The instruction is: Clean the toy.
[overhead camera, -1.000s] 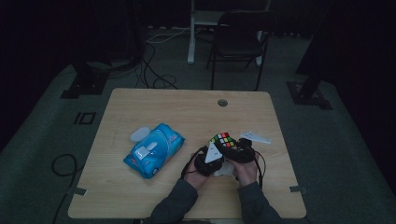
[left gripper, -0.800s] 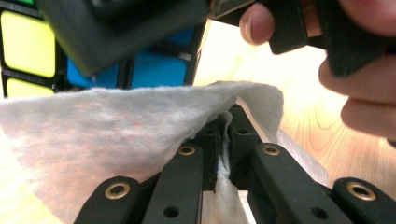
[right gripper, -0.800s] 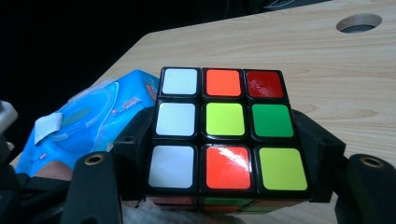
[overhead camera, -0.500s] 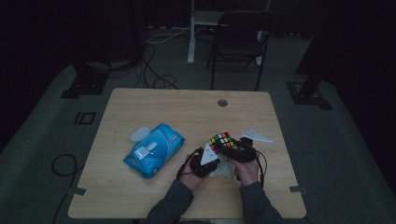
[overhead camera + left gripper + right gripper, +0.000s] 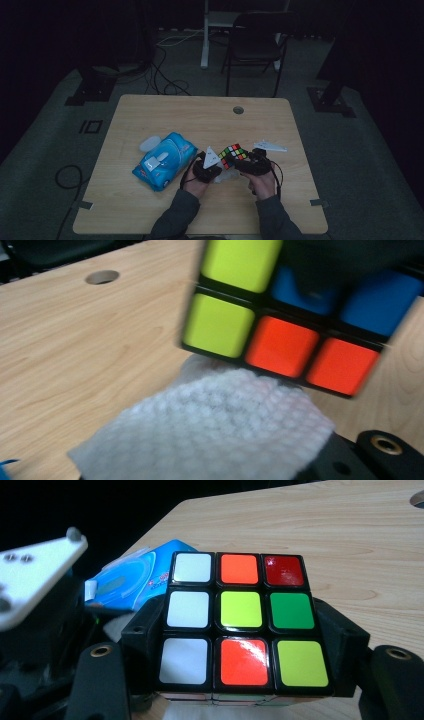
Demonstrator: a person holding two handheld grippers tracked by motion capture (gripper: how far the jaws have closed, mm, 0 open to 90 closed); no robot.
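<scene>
Black fingers of my right gripper (image 5: 240, 680) are squeezing the puzzle cube (image 5: 240, 625) from both sides, holding it just above the worktop (image 5: 165, 117). My left gripper (image 5: 210, 167) is pinching a white wipe (image 5: 210, 430) against the cube's underside, near the blue wipes pack (image 5: 162, 161).

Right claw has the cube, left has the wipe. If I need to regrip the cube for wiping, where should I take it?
Probably keep the grip you have: the right claw clamps the cube across two opposite flat faces at mid-height, jaws flush on its sides. That leaves the face towards the camera and the underside free for the wipe in the left claw. Avoid edges and corners.
</scene>
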